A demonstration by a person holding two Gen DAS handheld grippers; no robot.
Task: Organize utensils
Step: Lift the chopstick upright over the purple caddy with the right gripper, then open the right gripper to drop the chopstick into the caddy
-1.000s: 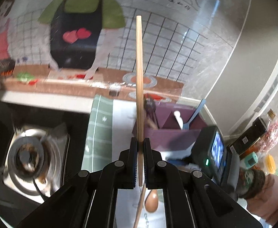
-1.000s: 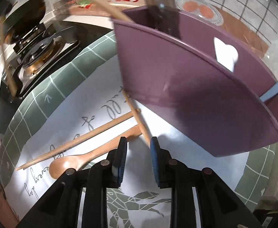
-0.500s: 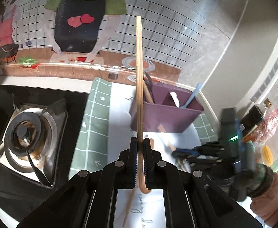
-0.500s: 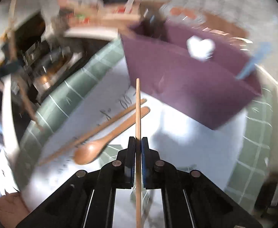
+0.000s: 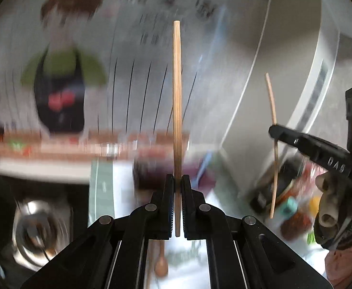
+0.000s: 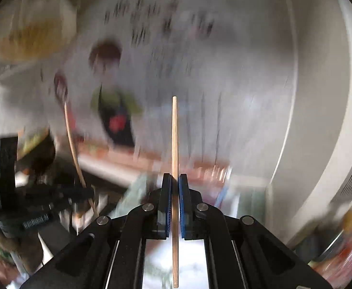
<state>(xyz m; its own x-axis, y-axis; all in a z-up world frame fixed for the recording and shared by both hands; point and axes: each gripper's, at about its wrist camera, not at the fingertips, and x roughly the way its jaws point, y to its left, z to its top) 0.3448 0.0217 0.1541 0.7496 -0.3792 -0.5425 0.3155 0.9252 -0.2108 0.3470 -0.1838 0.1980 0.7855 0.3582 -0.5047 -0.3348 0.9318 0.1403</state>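
My left gripper (image 5: pixel 177 180) is shut on a wooden chopstick (image 5: pixel 177 96) that stands upright between its pads. My right gripper (image 6: pixel 175 179) is shut on a second wooden chopstick (image 6: pixel 175 139), also upright. In the left wrist view the right gripper (image 5: pixel 275 130) shows at the right, raised, with its chopstick (image 5: pixel 273 120). In the right wrist view the left gripper (image 6: pixel 89 192) shows at the left with its chopstick (image 6: pixel 73 149). The purple utensil holder (image 5: pixel 149 173) is a blur behind the left fingers. A wooden spoon (image 5: pixel 161 262) lies on the mat below.
Both views are motion-blurred. A gas stove burner (image 5: pixel 38 226) sits at the lower left. A green and white mat (image 5: pixel 103 187) covers the counter. Bottles and jars (image 5: pixel 293 214) stand at the right. A tiled wall with a cartoon cook (image 5: pixel 60 84) is behind.
My right gripper closed on a chopstick from the mat and lifted it upright. Both grippers have tilted up and risen, so the holder has dropped low in view.
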